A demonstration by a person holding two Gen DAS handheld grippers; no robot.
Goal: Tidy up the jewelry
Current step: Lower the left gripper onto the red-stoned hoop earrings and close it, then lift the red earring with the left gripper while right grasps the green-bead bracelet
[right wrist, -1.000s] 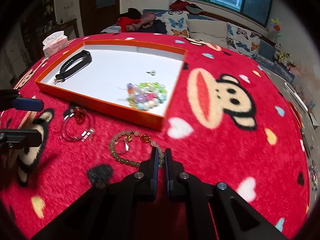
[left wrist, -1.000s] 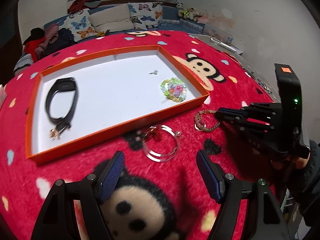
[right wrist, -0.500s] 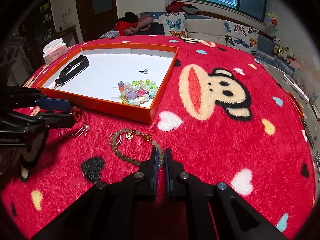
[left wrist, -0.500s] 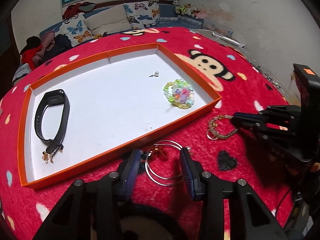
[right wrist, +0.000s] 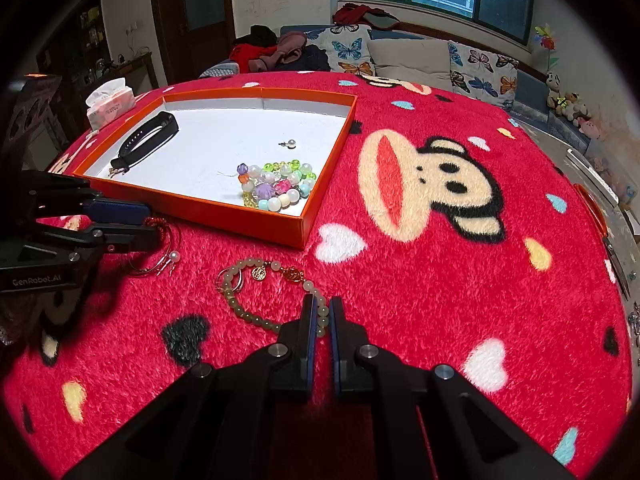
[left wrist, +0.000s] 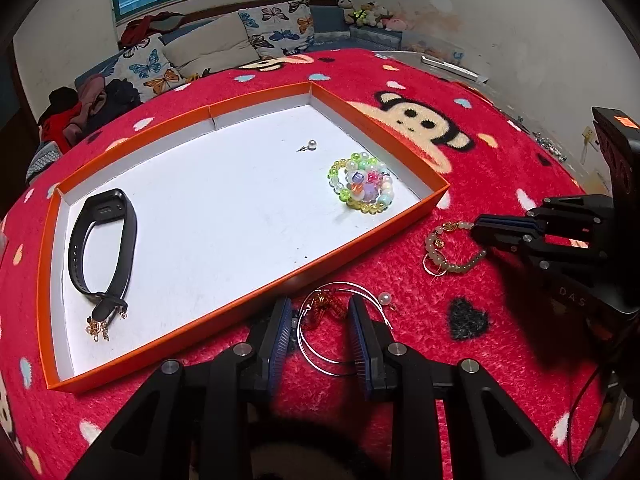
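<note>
Left wrist view, left to right: 1 orange tray (left wrist: 248,296) fills the centre-left. Inside it: 1 black band (left wrist: 102,248) at left, 1 pearl stud (left wrist: 311,145) upper centre, 1 coloured bead pile (left wrist: 362,183) at right. Outside it, 2 pieces on the red blanket (left wrist: 472,360): wire hoops (left wrist: 340,336) at bottom centre, between the left gripper (left wrist: 320,336) jaws, open, not clamped. Jade bracelet (left wrist: 448,252) at right, pinched by the right gripper (right wrist: 321,330), jaws closed on its beads.

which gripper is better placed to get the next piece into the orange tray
Right. The right hand-held gripper is shut on the jade bead bracelet, near the orange tray. The left hand-held gripper only straddles the hoop earrings, open.
</note>
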